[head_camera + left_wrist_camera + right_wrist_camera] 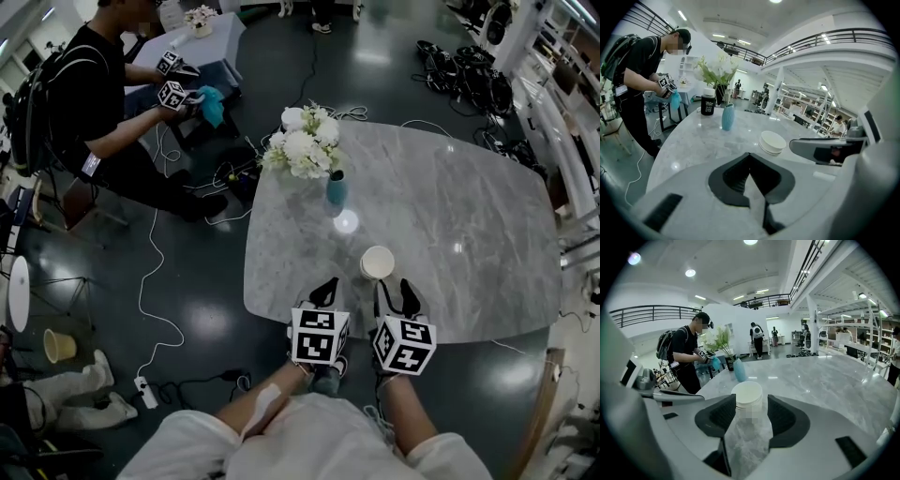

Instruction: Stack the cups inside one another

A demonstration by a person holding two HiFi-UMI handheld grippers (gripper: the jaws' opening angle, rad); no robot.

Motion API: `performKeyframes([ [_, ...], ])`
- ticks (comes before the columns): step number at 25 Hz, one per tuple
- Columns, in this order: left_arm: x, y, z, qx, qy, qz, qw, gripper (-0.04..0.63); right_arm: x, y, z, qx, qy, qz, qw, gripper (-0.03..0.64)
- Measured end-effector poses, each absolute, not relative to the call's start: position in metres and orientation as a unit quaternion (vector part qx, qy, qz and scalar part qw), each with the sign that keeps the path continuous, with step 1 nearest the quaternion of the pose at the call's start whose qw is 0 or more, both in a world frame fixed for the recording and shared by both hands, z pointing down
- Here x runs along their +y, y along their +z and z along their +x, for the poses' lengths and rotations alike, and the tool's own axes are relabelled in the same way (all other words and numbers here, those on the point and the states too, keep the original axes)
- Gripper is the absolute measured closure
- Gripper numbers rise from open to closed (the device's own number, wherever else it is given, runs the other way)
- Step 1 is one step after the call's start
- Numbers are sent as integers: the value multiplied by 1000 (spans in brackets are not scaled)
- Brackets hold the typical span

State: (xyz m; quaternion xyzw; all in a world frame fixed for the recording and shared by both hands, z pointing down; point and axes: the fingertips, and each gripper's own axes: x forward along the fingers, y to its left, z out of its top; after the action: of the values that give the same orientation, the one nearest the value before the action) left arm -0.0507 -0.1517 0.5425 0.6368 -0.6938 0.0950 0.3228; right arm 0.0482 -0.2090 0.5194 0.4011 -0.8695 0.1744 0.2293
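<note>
A white cup stack (pixel 377 262) stands upright near the front edge of the grey marble table (pixel 469 225). In the left gripper view the cups (pixel 772 142) show layered rims and sit ahead and to the right. My right gripper (pixel 395 298) is open just in front of the stack, its tips apart from it. In the right gripper view the cups (pixel 748 397) stand just beyond the spread jaws of that gripper (pixel 747 416). My left gripper (pixel 325 292) is shut with nothing in it, left of the stack; its pads (pixel 749 157) meet at the tips.
A blue vase (pixel 336 190) with white flowers stands behind the cups, also in view as the vase (pixel 727 116) and vase (pixel 739 370). A black container (pixel 708 104) sits by it. Another person (pixel 84 103) with grippers stands beyond the table's left end. Cables lie on the floor.
</note>
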Motion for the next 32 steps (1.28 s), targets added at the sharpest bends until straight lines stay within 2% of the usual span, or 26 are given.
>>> performKeyframes([
  [3,-146,534,-44,-697,94,637,315,601,-204,510,57,-873,173,401,218,410],
  [6,-139,526,-35,-703,90,636,306,600,-198,502,71,-874,166,405,211,477],
  [14,-113,503,-21,-722,83,625,283,600,-174,492,95,-883,160,390,205,562],
  [32,-50,485,-48,-744,79,612,257,600,-132,481,89,-884,151,396,196,586],
])
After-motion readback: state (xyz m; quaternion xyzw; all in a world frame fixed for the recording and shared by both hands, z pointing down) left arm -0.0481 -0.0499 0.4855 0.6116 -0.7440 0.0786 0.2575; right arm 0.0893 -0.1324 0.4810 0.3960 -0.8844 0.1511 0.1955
